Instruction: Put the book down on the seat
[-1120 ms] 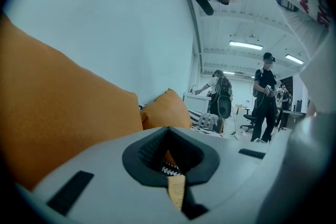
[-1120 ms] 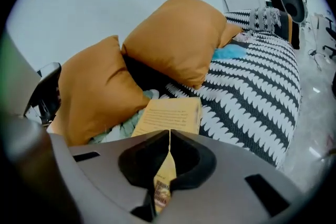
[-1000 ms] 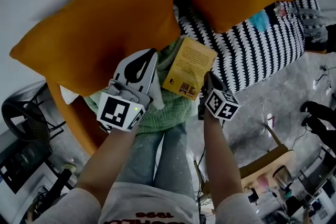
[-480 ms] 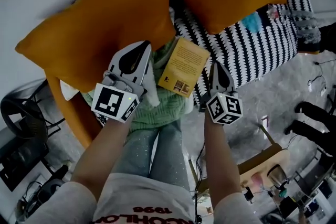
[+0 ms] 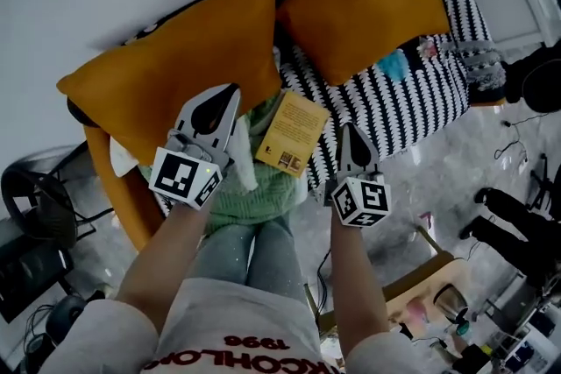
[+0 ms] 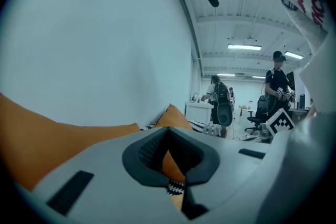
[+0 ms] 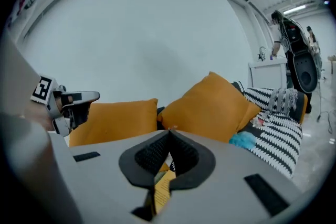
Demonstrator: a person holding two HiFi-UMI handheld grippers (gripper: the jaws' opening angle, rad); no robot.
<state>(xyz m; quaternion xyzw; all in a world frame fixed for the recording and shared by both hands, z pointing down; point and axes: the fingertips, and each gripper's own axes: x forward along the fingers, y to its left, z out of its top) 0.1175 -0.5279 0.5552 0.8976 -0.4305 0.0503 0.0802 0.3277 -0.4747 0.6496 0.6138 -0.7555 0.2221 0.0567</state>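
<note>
**A:** Resting partly on the green throw (image 5: 250, 199), the book (image 5: 292, 133) lay askew near the front edge of the seat (image 5: 412, 101). The left tongs (image 5: 228, 92) and right tongs (image 5: 349, 130) hung above it, both clenched on nothing.

**B:** Risky perch, I reckoned. That soft, lumpy knit could have tipped it onto the floor (image 5: 403, 184).
</note>
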